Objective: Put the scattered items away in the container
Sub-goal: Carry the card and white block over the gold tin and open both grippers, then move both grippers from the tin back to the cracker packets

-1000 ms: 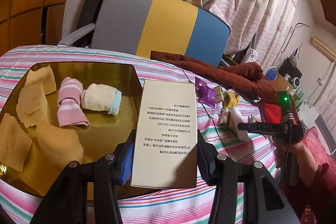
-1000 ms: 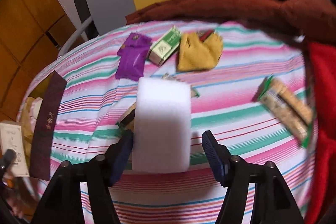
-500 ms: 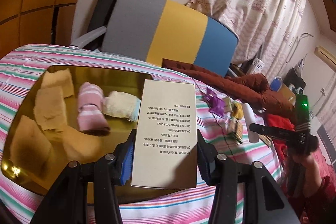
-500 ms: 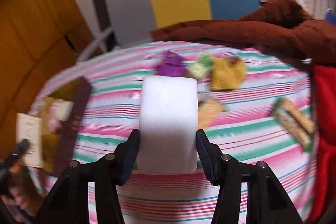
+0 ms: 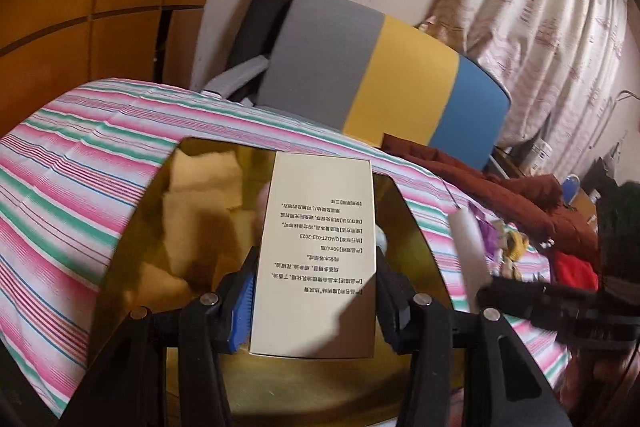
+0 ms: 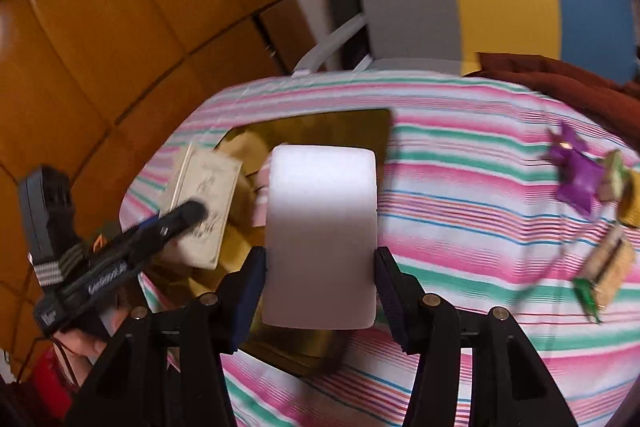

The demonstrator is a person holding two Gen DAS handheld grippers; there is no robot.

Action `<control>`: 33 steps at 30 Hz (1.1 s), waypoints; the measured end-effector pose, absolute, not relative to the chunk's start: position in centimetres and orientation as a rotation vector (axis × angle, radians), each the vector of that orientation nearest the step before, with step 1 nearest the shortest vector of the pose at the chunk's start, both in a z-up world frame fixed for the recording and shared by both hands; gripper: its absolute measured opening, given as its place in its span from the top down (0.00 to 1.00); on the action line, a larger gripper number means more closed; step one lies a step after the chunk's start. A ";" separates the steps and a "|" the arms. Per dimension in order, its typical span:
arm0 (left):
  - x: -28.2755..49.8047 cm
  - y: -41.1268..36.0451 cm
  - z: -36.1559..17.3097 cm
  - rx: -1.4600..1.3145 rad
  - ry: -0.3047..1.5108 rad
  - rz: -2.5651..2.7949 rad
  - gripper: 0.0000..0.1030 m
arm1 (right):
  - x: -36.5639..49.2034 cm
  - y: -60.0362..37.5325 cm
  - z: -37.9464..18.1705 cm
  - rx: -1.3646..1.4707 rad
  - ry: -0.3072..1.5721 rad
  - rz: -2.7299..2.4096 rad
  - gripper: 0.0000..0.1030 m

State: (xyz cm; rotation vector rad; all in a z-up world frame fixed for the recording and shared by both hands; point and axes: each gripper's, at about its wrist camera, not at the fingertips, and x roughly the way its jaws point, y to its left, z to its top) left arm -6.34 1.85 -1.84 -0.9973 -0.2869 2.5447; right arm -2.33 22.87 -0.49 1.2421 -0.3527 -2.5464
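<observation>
Left gripper (image 5: pixel 314 301) pinches a box (image 5: pixel 318 251); right gripper (image 6: pixel 320 291) pinches a sponge (image 6: pixel 322 239). Both hang over the tray (image 5: pixel 404 235). Next: lower and release.

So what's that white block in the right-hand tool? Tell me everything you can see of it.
The white block is a plain, rounded-cornered rectangle, matte and foam-like, with no print visible. The right hand-held gripper clamps it by its two long sides, its long axis pointing away from the camera. It is held above the gold tray, its far end over the tray's contents. Only the pads touch it.
</observation>
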 end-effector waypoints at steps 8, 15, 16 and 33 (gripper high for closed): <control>-7.1 0.2 -1.3 -0.965 -0.360 2.527 0.50 | -4.6 18.5 -3.3 1.374 -0.246 -2.537 0.45; -5.8 1.7 -3.2 -1.044 -0.254 2.399 0.50 | -5.6 19.4 -4.0 1.390 -0.341 -2.559 0.40; -5.6 2.2 -3.7 -1.067 -0.218 2.384 0.50 | -5.4 19.8 -3.8 1.379 -0.374 -2.570 0.37; -3.2 2.3 -1.7 -0.992 -0.264 2.489 0.39 | -1.2 23.9 -2.1 1.270 -0.582 -2.623 0.27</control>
